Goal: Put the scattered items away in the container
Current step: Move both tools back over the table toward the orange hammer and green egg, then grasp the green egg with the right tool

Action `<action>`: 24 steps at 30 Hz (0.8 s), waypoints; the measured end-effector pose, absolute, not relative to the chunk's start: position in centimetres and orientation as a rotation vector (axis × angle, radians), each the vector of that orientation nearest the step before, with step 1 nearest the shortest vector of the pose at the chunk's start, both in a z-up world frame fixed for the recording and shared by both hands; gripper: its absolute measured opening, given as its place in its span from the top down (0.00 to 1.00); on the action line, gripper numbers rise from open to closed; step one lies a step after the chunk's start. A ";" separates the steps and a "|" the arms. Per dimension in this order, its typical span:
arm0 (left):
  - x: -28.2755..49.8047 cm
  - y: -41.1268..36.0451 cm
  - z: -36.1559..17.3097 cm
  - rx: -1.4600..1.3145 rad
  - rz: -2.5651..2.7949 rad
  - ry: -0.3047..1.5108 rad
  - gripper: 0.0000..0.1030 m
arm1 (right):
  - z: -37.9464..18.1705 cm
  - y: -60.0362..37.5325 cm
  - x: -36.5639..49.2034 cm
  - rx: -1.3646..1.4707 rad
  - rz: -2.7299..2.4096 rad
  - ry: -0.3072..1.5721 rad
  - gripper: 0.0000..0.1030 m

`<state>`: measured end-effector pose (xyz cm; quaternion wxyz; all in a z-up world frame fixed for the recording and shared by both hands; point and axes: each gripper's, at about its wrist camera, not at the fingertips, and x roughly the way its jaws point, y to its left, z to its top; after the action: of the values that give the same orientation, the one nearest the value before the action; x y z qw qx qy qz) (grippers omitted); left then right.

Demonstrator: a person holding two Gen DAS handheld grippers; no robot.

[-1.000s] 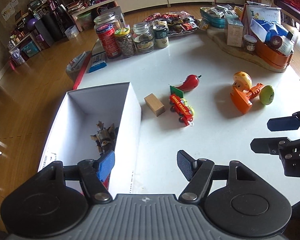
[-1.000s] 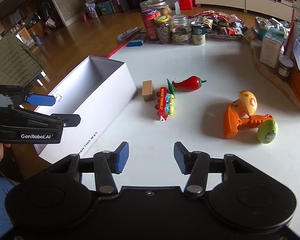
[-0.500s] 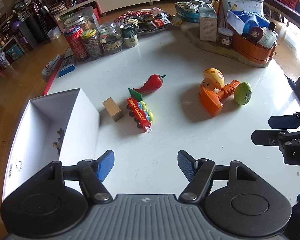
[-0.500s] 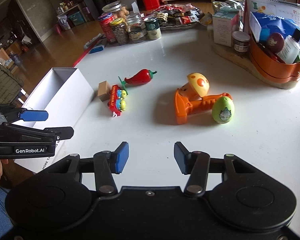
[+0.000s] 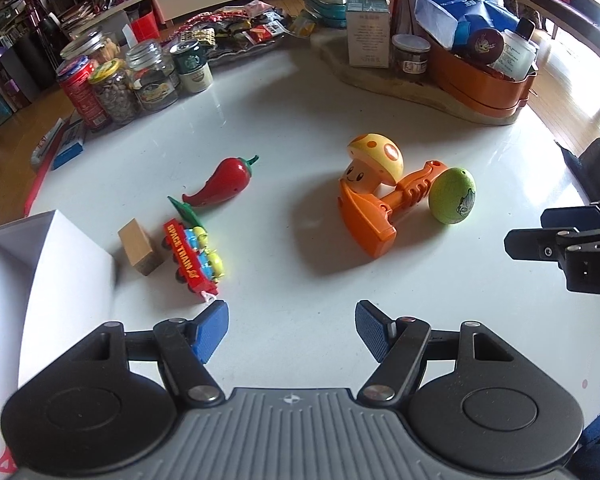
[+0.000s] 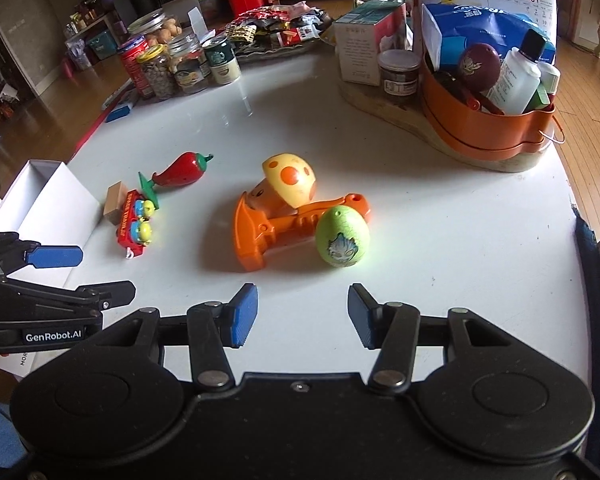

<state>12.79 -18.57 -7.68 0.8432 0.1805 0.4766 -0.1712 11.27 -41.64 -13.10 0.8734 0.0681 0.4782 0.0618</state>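
Scattered on the white table lie a red chili toy point(image 5: 224, 182), a wooden block point(image 5: 139, 246), a red toy train point(image 5: 194, 257), a yellow mushroom toy point(image 5: 373, 162), an orange toy axe point(image 5: 383, 210) and a green egg point(image 5: 452, 195). The white box point(image 5: 40, 280) stands at the left edge. My left gripper point(image 5: 292, 330) is open and empty, just short of the train. In the right wrist view my right gripper point(image 6: 301, 314) is open and empty, just short of the egg point(image 6: 341, 236) and axe point(image 6: 276, 226); the left gripper point(image 6: 76, 274) shows at its left.
Jars and a red can point(image 5: 120, 84) stand at the back left, snack packets point(image 5: 236, 34) behind them. An orange basket point(image 6: 487, 120) of bottles on a wooden board sits at the back right. The table's right edge point(image 6: 575, 216) is near my right gripper.
Both grippers have swung right and down, away from the white box and toward the toys. The box has slid to the left edge of both views. Jaw openings are unchanged.
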 end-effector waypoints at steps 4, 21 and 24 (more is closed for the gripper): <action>13.9 -20.0 -8.7 0.381 -0.372 1.015 0.31 | -14.3 -42.3 13.3 0.120 0.122 0.984 0.50; 16.1 -20.9 -11.6 0.413 -0.364 1.059 0.31 | -20.0 -40.9 19.2 0.038 0.110 1.027 0.48; 16.1 -20.9 -11.8 0.420 -0.363 1.063 0.31 | -20.3 -41.1 19.3 0.049 0.107 1.031 0.48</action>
<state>16.08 -20.89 -11.79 0.8255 0.1975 0.5003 -0.1710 19.30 -41.13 -20.34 0.8683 0.0234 0.4929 0.0512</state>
